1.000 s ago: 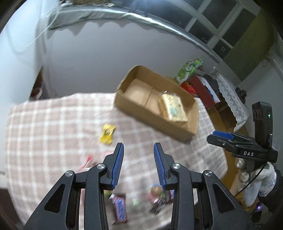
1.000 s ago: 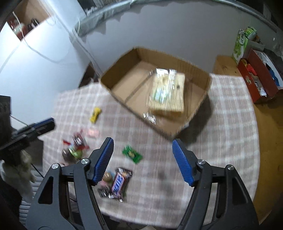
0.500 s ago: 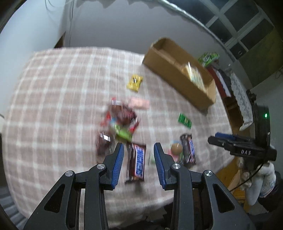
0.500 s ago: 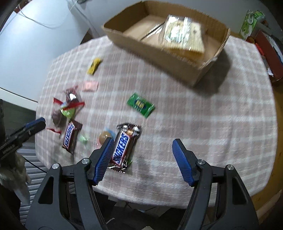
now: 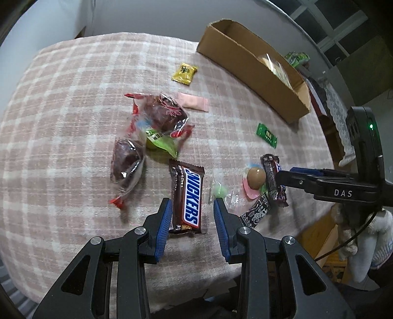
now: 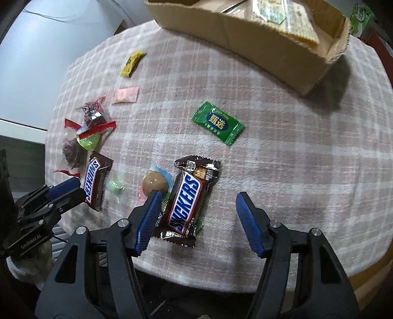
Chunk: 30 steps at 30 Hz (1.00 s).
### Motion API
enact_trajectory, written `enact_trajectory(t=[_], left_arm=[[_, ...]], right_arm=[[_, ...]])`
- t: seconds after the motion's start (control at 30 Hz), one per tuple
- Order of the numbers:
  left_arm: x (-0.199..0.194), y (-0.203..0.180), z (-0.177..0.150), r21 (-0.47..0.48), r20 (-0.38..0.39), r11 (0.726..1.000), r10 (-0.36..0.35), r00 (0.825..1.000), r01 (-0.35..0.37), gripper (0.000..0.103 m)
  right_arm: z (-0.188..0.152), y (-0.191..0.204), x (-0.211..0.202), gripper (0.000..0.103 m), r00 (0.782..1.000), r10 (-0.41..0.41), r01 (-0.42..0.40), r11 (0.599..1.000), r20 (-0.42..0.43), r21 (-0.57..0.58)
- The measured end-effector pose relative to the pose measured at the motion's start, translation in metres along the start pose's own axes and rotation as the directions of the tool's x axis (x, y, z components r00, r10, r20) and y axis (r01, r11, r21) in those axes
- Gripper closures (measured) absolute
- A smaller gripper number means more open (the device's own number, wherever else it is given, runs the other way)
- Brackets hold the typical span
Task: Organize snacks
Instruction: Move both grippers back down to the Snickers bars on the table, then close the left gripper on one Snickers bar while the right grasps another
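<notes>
The cardboard box (image 6: pixel 258 36) at the frame's top holds a clear-wrapped biscuit pack (image 6: pixel 287 19); loose snacks cover the checked desk (image 6: pixel 307 159) below. The left gripper (image 5: pixel 191 216), narrowly parted, brackets one Snickers bar (image 5: pixel 188 196) without pressing. The right gripper (image 6: pixel 196 211), wider and just been closing, brackets another Snickers (image 6: pixel 188 201), gripping nothing.

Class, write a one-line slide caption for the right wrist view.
Open right gripper poised over a Snickers bar on the checked tablecloth, cardboard box behind.

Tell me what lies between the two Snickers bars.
In the right wrist view: a green candy and a brown ball sweet, between the left and right Snickers.
</notes>
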<state>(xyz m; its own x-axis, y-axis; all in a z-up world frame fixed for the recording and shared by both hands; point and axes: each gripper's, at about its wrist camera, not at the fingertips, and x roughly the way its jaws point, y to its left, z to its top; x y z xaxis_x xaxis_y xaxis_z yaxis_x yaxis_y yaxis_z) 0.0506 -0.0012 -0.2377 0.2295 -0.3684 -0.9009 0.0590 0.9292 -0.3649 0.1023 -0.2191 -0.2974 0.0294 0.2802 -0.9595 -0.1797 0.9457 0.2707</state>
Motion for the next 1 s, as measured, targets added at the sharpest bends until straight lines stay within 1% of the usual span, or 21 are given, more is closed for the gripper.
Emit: enact_trajectory(t=[0.07, 0.17, 0.2, 0.3, 0.4, 0.47, 0.57, 0.63, 0.67, 0.7, 0.83, 0.93, 1.0], left_arm=[[0.003, -0.002, 0.000, 0.016, -0.006, 1.000, 0.013, 1.000, -0.013, 0.071], [0.008, -0.003, 0.000, 0.028, -0.014, 0.999, 0.025, 1.000, -0.025, 0.071], [0.010, -0.004, 0.001, 0.030, -0.016, 0.999, 0.028, 0.999, -0.028, 0.071], [0.014, -0.003, 0.001, 0.039, -0.023, 0.998, 0.046, 0.999, -0.045, 0.071], [0.019, -0.001, 0.002, 0.038, -0.036, 0.998, 0.056, 0.998, -0.054, 0.071], [0.021, 0.000, 0.002, 0.039, -0.041, 0.997, 0.061, 0.997, -0.059, 0.071], [0.023, 0.000, 0.002, 0.054, -0.037, 0.996, 0.076, 0.996, -0.074, 0.075], [0.023, 0.001, 0.003, 0.054, -0.033, 0.996, 0.073, 0.997, -0.071, 0.075], [0.023, 0.001, 0.003, 0.052, -0.030, 0.996, 0.073, 0.997, -0.072, 0.075], [0.023, 0.001, 0.004, 0.050, -0.027, 0.996, 0.076, 0.997, -0.074, 0.075], [0.023, 0.000, 0.003, 0.051, -0.019, 0.995, 0.083, 0.996, -0.082, 0.075], [0.022, -0.001, 0.003, 0.045, -0.019, 0.996, 0.073, 0.997, -0.072, 0.075], [0.022, -0.001, 0.002, 0.061, -0.020, 0.994, 0.096, 0.995, -0.094, 0.075]], right_arm=[[0.001, 0.001, 0.005, 0.047, 1.000, -0.005, 0.005, 1.000, -0.014, -0.007], [0.002, 0.000, 0.008, 0.051, 1.000, -0.001, 0.000, 1.000, -0.019, -0.009], [0.002, -0.001, 0.007, 0.055, 1.000, -0.003, 0.003, 1.000, -0.019, -0.012], [0.005, -0.003, 0.009, 0.063, 1.000, -0.011, 0.010, 1.000, -0.027, -0.021], [0.006, -0.005, 0.008, 0.064, 0.999, -0.020, 0.019, 0.999, -0.025, -0.029], [0.007, -0.001, 0.009, 0.064, 0.999, -0.045, 0.044, 0.998, -0.018, -0.053], [0.011, 0.006, 0.012, 0.064, 0.997, -0.072, 0.071, 0.994, -0.011, -0.087], [0.012, 0.013, 0.015, 0.067, 0.995, -0.095, 0.094, 0.990, -0.006, -0.108], [0.012, 0.015, 0.015, 0.072, 0.995, -0.103, 0.102, 0.988, -0.005, -0.113], [0.013, 0.015, 0.015, 0.072, 0.994, -0.109, 0.107, 0.987, -0.006, -0.119], [0.013, 0.019, 0.017, 0.072, 0.995, -0.104, 0.103, 0.988, -0.005, -0.113], [0.012, 0.019, 0.015, 0.072, 0.995, -0.102, 0.101, 0.988, 0.001, -0.115], [0.010, 0.013, 0.011, 0.072, 0.995, -0.103, 0.102, 0.988, -0.001, -0.115]])
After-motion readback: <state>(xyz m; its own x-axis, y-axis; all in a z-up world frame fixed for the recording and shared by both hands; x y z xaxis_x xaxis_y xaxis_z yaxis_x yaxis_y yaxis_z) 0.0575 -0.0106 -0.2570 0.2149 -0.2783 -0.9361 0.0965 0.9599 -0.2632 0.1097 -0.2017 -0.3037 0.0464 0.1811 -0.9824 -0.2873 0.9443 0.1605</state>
